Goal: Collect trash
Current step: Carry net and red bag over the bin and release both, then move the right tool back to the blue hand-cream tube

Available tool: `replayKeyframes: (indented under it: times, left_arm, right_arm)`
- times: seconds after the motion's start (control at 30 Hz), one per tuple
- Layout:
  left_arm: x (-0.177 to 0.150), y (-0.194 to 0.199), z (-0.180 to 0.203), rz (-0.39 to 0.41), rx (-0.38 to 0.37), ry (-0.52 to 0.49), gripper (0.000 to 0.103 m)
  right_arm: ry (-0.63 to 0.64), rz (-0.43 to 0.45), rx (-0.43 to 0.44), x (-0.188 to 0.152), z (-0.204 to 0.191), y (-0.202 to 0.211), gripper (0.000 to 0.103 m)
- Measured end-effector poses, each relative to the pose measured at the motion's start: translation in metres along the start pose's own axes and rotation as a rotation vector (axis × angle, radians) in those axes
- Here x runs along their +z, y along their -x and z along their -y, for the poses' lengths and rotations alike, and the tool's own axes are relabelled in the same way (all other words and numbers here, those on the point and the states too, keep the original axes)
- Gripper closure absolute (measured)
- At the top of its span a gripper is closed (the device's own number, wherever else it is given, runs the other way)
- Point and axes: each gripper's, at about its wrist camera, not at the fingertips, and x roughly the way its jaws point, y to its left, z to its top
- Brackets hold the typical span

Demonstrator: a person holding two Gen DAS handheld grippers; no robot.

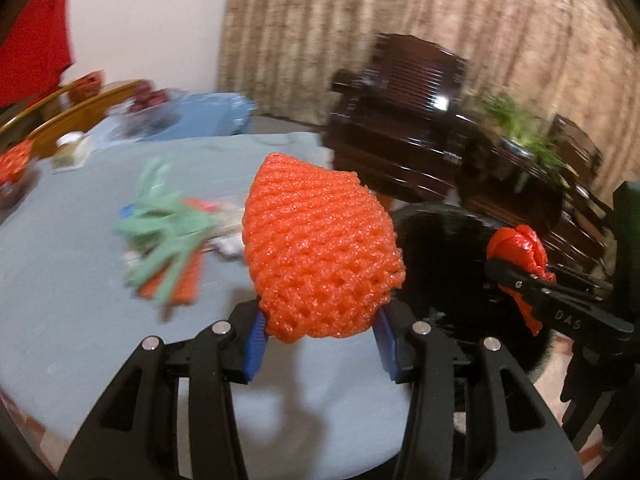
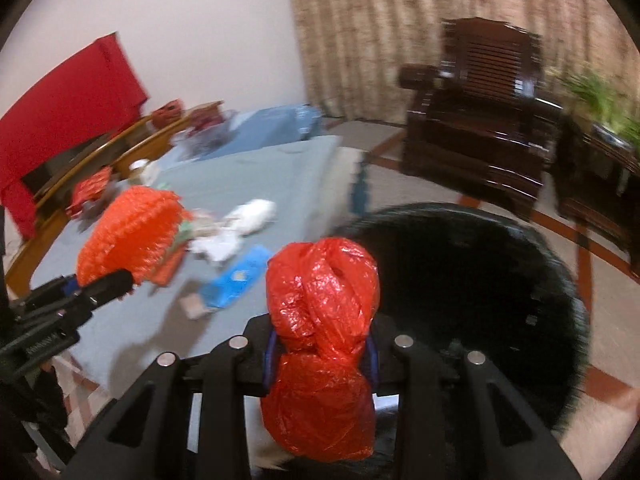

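Note:
My left gripper [image 1: 320, 330] is shut on an orange foam fruit net [image 1: 318, 252] and holds it above the table's right edge; the net also shows in the right wrist view [image 2: 128, 232]. My right gripper [image 2: 322, 354] is shut on a knotted red plastic bag [image 2: 322, 312], held beside a black bin [image 2: 472, 296]. The red bag [image 1: 520, 248] and the bin [image 1: 440, 256] also show in the left wrist view. More trash lies on the grey-blue table [image 1: 80, 280]: a green shredded wrapper [image 1: 168, 232], white crumpled paper [image 2: 244, 220] and a blue packet [image 2: 236, 280].
A dark wooden armchair [image 2: 476, 120] stands behind the bin. A dark side table with a green plant [image 2: 600, 108] is at the right. A red cloth [image 2: 60, 112] hangs at the left, over wooden chair backs [image 2: 120, 148]. Small items crowd the table's far left.

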Motion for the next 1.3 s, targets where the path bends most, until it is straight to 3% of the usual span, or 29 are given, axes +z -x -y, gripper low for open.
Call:
replayKeyframes:
  times: [0.2,0.5,0.6,0.67,0.7,0.77,0.83,1.1,1.3]
  left_arm:
    - [0.011,-0.031,0.059,-0.019,-0.098,-0.078,0.059]
    - [0.011,-0.076,0.115,-0.077,-0.174,-0.134,0.058]
    - [0.009,-0.087,0.123,-0.109,-0.201,-0.147,0.045]
    - [0.007,-0.092,0.126,-0.126,-0.219,-0.147,0.033]
    - [0.006,-0.093,0.124,-0.129,-0.222,-0.146,0.026]
    - [0.005,-0.094,0.123,-0.133,-0.228,-0.141,0.022]
    - [0.004,-0.094,0.121,-0.135,-0.229,-0.133,0.017]
    - [0.007,-0.074,0.093,-0.094,-0.159,-0.105,0.014]
    - [0.012,-0.041,0.045,-0.029,-0.040,-0.056,0.013]
  right_arm:
    - [-0.063,0.016,-0.090,-0.008,0.055,0.016,0.070]
    - [-0.099,0.000,-0.149,-0.017,0.091,0.014,0.069]
    - [-0.098,-0.014,-0.176,-0.021,0.097,0.012,0.063]
    - [-0.112,-0.021,-0.193,-0.023,0.103,0.011,0.049]
    - [-0.117,-0.020,-0.200,-0.023,0.105,0.011,0.036]
    - [-0.120,-0.003,-0.224,-0.024,0.108,0.014,0.027]
    - [-0.116,0.000,-0.238,-0.024,0.109,0.016,0.015]
    - [-0.133,0.031,-0.242,-0.020,0.104,0.020,0.008]
    - [-0.119,0.043,-0.201,-0.009,0.078,0.018,0.006]
